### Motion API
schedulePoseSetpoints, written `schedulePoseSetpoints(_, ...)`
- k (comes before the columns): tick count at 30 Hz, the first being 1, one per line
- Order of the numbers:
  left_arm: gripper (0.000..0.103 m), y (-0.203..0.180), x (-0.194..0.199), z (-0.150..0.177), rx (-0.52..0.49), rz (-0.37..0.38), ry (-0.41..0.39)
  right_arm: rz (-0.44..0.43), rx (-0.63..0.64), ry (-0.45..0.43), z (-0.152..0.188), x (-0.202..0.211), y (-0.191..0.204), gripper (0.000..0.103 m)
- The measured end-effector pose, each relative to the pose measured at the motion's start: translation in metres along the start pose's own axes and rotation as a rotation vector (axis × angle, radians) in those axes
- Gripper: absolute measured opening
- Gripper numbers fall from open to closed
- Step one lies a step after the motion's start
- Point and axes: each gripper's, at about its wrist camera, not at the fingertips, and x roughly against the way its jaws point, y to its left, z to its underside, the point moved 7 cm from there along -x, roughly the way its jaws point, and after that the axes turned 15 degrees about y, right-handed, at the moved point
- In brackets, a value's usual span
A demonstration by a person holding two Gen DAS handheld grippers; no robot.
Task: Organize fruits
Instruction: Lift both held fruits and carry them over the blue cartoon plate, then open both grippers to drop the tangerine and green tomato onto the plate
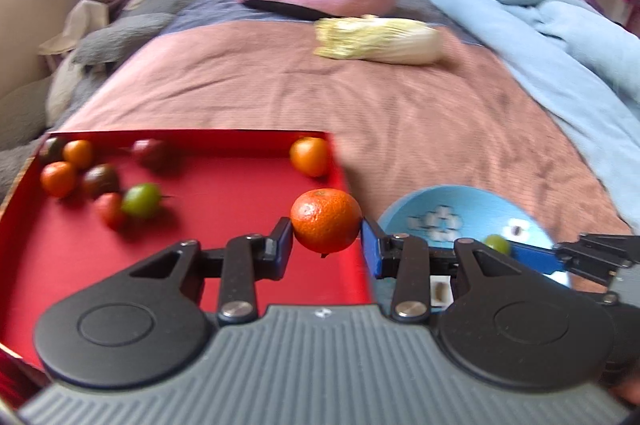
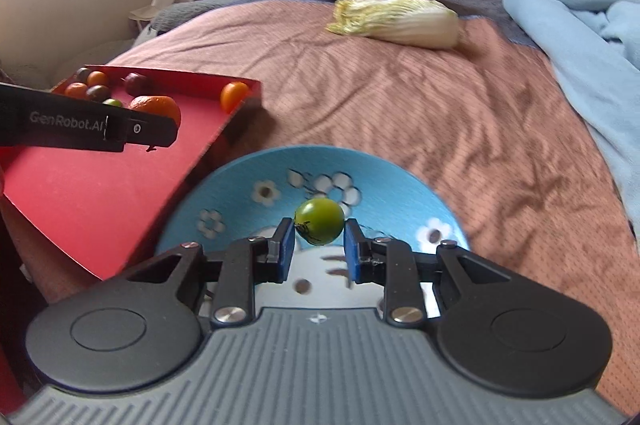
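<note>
The left gripper [image 1: 327, 231] has its blue-padded jaws clamped on a dimpled, round mandarin [image 1: 326, 220] over the red tray's [image 1: 224, 137] edge. The right gripper [image 2: 320, 245] pinches a smooth green tomato [image 2: 319, 216] – glossy, small – above the flowered blue bowl [image 2: 240, 177].

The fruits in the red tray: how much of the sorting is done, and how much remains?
Done: nothing lies loose in the blue bowl yet. In hand: the left gripper holds a mandarin; the right gripper holds a green tomato over the bowl. Left: about eight small fruits in the red tray.
</note>
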Motion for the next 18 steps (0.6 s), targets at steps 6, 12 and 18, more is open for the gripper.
schedulePoseSetpoints(6,0.040,-0.048,-0.015,0.017,-0.114,0.035,0.035,0.051,-0.022,0.025,0.007,-0.008,-0.023,0.031)
schedulePoseSetpoints(12,0.040,-0.063,-0.033,0.036,-0.156,0.049,0.086,0.067,-0.027,0.048,0.008,-0.020,-0.033,0.031)
schedulePoseSetpoints(18,0.042,-0.066,-0.042,0.048,-0.189,0.028,0.108,0.054,-0.035,0.069,0.007,-0.032,-0.033,0.031)
